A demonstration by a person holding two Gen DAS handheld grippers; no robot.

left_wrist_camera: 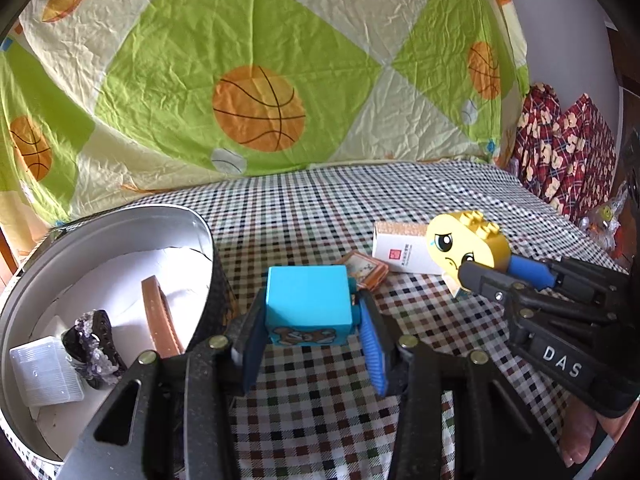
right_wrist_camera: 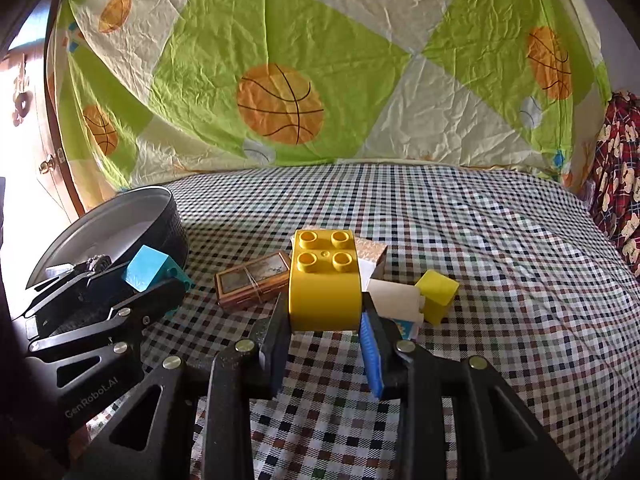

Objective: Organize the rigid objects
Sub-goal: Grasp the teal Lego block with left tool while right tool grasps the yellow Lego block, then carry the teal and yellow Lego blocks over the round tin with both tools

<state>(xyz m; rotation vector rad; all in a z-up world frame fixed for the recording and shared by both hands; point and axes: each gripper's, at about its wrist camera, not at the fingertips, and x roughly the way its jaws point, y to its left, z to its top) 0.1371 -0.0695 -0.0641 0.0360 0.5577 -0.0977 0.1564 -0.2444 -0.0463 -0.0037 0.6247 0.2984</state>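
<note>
My left gripper [left_wrist_camera: 308, 312] is shut on a blue cube [left_wrist_camera: 307, 300] with a bear picture, held above the checked cloth just right of the round tin [left_wrist_camera: 120, 220]. In the right wrist view that cube [right_wrist_camera: 146, 268] shows at the left, clamped by the left gripper [right_wrist_camera: 154, 280]. My right gripper [right_wrist_camera: 324, 312] is shut on a yellow studded brick [right_wrist_camera: 323, 280] with a cartoon face, lifted off the cloth. The left wrist view shows the same brick [left_wrist_camera: 466, 246] between the right gripper's fingers [left_wrist_camera: 496, 280].
The tin holds a brown strap [left_wrist_camera: 160, 316], a purple crystal piece [left_wrist_camera: 94, 340] and a clear plastic box [left_wrist_camera: 46, 368]. On the cloth lie a small brown framed case [right_wrist_camera: 252, 278], a white carton [left_wrist_camera: 400, 248], a white roll [right_wrist_camera: 394, 300] and a yellow block [right_wrist_camera: 438, 294]. A basketball-print quilt [right_wrist_camera: 280, 104] rises behind.
</note>
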